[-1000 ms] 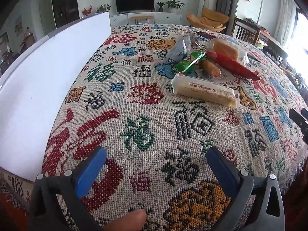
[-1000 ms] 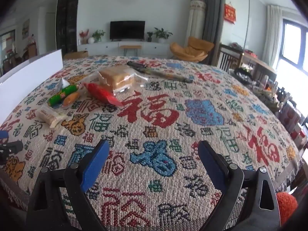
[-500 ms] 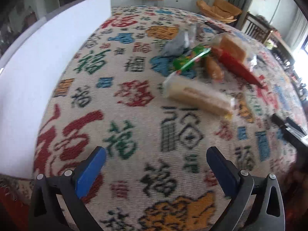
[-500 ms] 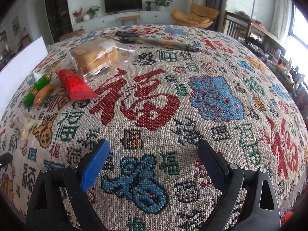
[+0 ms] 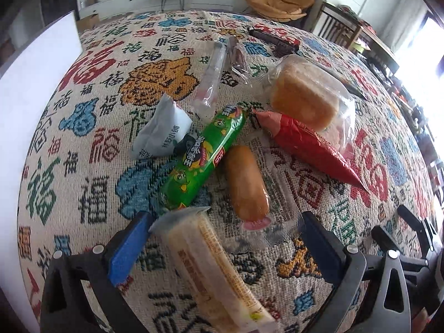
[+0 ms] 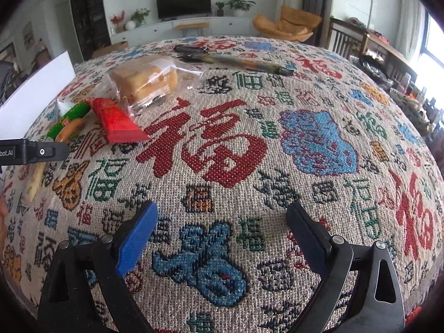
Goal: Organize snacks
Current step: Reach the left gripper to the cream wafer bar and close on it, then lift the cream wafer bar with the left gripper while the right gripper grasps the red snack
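- Left gripper (image 5: 224,238): jaws wide apart, straddling the near end of the long pale wafer bar in clear wrap (image 5: 213,272), which lies flat on the woven patterned tablecloth (image 5: 91,149). Not clamped.
- Right gripper (image 6: 222,233): jaws apart, empty, over bare cloth, well clear of the pile.
- Risk: the bar sits off-centre, near the left finger (image 5: 129,245); closing may skew it or pinch only film, so it slips.
- Risk: the bar's tip touches the green sausage stick (image 5: 204,158), with the clear-wrapped orange sausage (image 5: 245,183) just beside; lifting could drag them.
- Risk: hard squeeze cracks wafer.
- Count, one each: red foil cone (image 5: 305,145), bagged sponge cake (image 5: 304,94), white-grey pouch (image 5: 163,131), clear thin sachet (image 5: 212,82), dark bar (image 5: 273,40).
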Motion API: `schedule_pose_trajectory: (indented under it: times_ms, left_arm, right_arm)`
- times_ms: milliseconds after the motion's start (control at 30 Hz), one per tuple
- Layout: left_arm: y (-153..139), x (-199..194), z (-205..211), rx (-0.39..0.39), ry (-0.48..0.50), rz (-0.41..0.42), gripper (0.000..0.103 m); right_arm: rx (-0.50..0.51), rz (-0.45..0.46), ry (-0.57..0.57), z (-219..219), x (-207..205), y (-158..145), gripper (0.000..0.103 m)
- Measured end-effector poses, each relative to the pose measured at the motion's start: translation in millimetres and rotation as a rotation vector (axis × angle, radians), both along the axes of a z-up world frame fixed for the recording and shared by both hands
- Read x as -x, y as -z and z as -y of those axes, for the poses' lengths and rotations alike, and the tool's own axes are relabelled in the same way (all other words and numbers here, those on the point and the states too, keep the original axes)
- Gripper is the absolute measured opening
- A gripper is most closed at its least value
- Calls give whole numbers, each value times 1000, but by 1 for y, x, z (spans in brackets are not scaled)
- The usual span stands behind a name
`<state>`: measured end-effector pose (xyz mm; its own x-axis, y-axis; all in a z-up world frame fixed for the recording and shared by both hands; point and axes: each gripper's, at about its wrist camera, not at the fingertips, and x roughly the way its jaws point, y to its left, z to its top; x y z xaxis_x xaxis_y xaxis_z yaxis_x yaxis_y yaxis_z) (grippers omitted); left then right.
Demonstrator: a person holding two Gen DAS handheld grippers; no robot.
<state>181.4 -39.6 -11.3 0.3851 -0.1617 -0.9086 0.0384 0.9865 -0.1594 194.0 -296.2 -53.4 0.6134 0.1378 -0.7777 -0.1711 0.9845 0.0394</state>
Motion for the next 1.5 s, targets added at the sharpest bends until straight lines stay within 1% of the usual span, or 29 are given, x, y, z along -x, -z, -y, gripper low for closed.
schedule_pose_trajectory:
  times_ms: [67,233,300,400,500,633,700,733,767,800,833,867,900,933,967,1000,1033,1067,1100,1133,1167,1233,1267,1300,1333,1367,1400,1433,1500]
  left_arm:
    - [-3,2,-9,-16,26,-16,103]
    - [-3,24,-16,-68,52,26,103]
    - [0,32,-14,-136,57,38,103]
    - [-4,44,-16,-185,61,59,103]
    - [-8,52,-27,-239,54,94,103]
    - [-9,57,-48,-200,39,64,103]
    - [-9,61,-42,-205,53,72,102]
    - [-8,65,-41,-209,63,79,98]
    - [-10,69,-38,-192,68,97,86]
    - [-11,70,-37,-151,75,102,77]
    - [-14,73,-35,-128,72,111,58]
    - [-18,76,-34,-142,68,123,29]
    - [-20,78,-33,-138,63,124,29]
    - [-22,82,-37,-102,47,121,29]
    - [-23,88,-44,-45,19,125,29]
    - [-25,93,-49,-9,-1,127,29]
    - [-26,101,-56,8,-19,135,29]
    - [-27,109,-61,13,-30,148,29]
    - [-28,117,-64,19,-37,157,29]
    - [-29,123,-70,31,-44,165,29]
    - [-30,127,-75,46,-52,171,29]
    - [-31,132,-86,80,-71,181,29]
    - [-32,135,-91,96,-83,186,29]
    - [-32,138,-96,108,-93,190,29]
    - [-34,141,-99,117,-99,197,29]
    - [-37,145,-102,123,-104,205,29]
    - [-39,148,-104,128,-107,213,29]
    - [-40,151,-106,133,-108,219,29]
    - [-42,155,-109,150,-110,227,29]
  right_arm:
    - [1,0,0,-1,0,0,96]
    - [-11,1,0,0,0,0,96]
    - [-9,1,0,0,0,0,96]
    - [-5,1,0,0,0,0,96]
    - [-7,3,0,0,1,0,96]
    - [-17,7,-1,0,1,-1,96]
    - [-14,6,-1,0,1,-1,96]
    - [-9,5,-1,1,1,-1,96]
    - [-9,5,-1,0,1,-1,96]
    - [-8,4,-1,0,1,-1,96]
    - [-10,5,-2,1,1,0,96]
    - [-12,4,-1,0,1,-1,96]
    - [-11,4,-2,0,1,0,96]
    - [-8,2,-4,0,1,0,96]
    - [-6,-4,-9,-1,1,-1,96]
    - [-2,-13,-17,0,1,-1,96]
    - [-2,-29,-20,1,2,-2,95]
    - [-28,-52,-27,1,3,-4,95]
    - [-93,-70,-58,0,3,-9,93]
    - [-160,-84,-111,-6,1,-16,93]
    - [-172,-91,-165,-17,-5,-25,92]
    - [-90,-83,-251,-47,-23,-41,92]
    - [-65,-99,-299,-63,-37,-46,92]
    - [-50,-118,-331,-77,-52,-50,73]
    - [-35,-141,-354,-89,-67,-53,37]
    - [1,-189,-374,-102,-85,-47,21]
    - [13,-244,-397,-114,-99,-43,16]
    - [23,-292,-411,-123,-109,-40,21]
    - [72,-325,-412,-136,-123,-32,27]
